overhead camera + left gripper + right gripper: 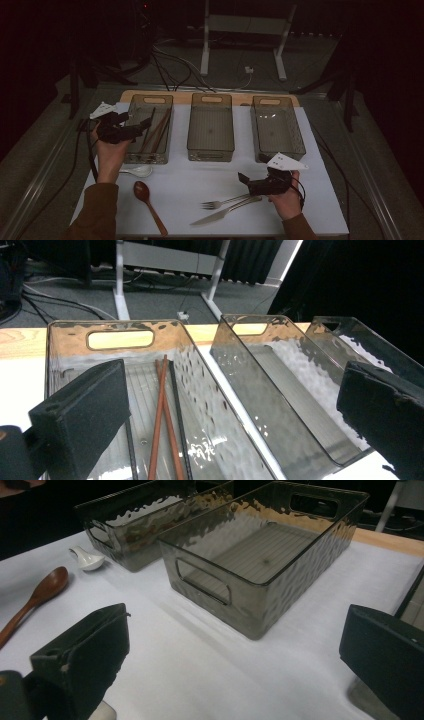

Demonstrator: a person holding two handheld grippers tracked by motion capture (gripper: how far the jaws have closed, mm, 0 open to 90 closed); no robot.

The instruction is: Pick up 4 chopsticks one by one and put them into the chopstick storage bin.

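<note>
- Over the left smoky translucent plastic bin (pixel 131 106), the left gripper (pixel 146 123) is hovering with jaws spread wide, nothing between them.
- Inside that bin, the reddish-brown and black chopsticks (pixel 165 425) are lying lengthwise, long axis running from the near wall toward the far handle cutout, slightly fanned apart.
- Chopstick near ends are running out of the bottom of the left gripper view; in the high view (pixel 156 131) they are dim and hard to count.
- Right gripper (pixel 242 178) is resting low near the front of the white table (pixel 330 210), jaws spread, holding nothing.
- Just beside it, the silver metal fork (pixel 225 202) and silver metal knife (pixel 220 215) are lying on the table, tips pointing left.
- White ceramic spoon (pixel 137 171) is sitting just in front of the left bin; brown wooden spoon (pixel 149 201) is lying bowl-away nearby.
- Middle bin (pixel 210 148) and right bin (pixel 300 145) are looking bare, though the dark, rippled walls are making that hard to confirm.
</note>
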